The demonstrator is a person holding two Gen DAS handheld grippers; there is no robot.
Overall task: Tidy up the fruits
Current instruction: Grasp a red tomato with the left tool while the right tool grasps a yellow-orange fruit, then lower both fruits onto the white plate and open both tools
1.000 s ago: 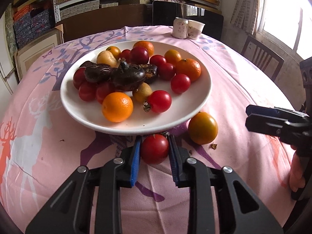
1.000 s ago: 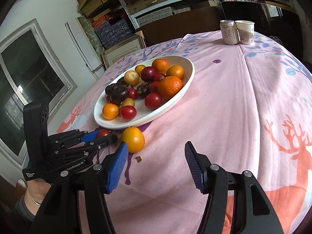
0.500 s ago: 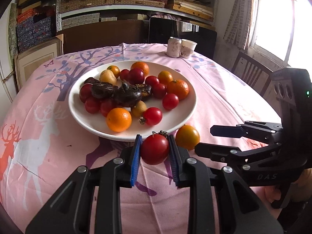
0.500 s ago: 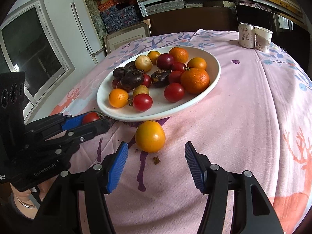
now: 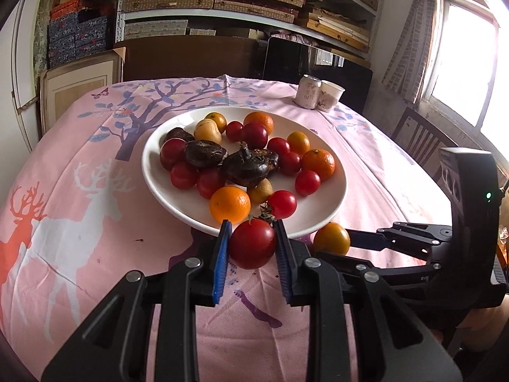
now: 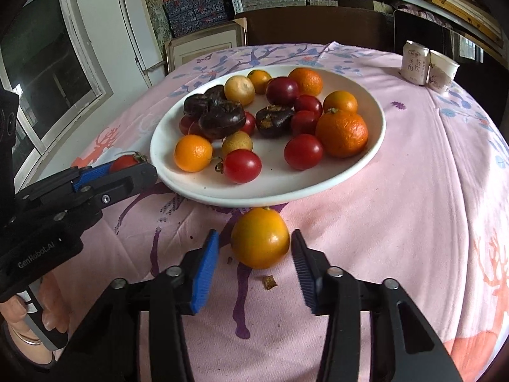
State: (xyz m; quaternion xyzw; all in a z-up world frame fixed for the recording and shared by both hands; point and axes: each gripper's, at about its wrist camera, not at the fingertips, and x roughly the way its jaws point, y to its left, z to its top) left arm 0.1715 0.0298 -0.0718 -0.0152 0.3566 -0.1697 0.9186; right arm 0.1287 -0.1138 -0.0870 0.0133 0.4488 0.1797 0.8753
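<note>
My left gripper (image 5: pixel 253 248) is shut on a red tomato (image 5: pixel 253 247) and holds it lifted just in front of the white plate's (image 5: pixel 331 200) near rim. The tomato also shows in the right wrist view (image 6: pixel 122 163). The plate holds several tomatoes, oranges and dark fruits. My right gripper (image 6: pixel 254 250) is open with its blue pads on either side of an orange fruit (image 6: pixel 260 238) that lies on the tablecloth in front of the plate (image 6: pixel 366 152). That fruit shows in the left wrist view (image 5: pixel 331 238) too.
A can (image 6: pixel 413 60) and a paper cup (image 6: pixel 443 70) stand at the table's far right. A small brown crumb (image 6: pixel 269 281) lies by the orange fruit. A chair (image 5: pixel 420 140) stands right of the table. Shelves line the back wall.
My left gripper has lifted the tomato off the cloth and up toward the plate rim. My right gripper has moved in until its open fingers are on either side of the orange fruit.
</note>
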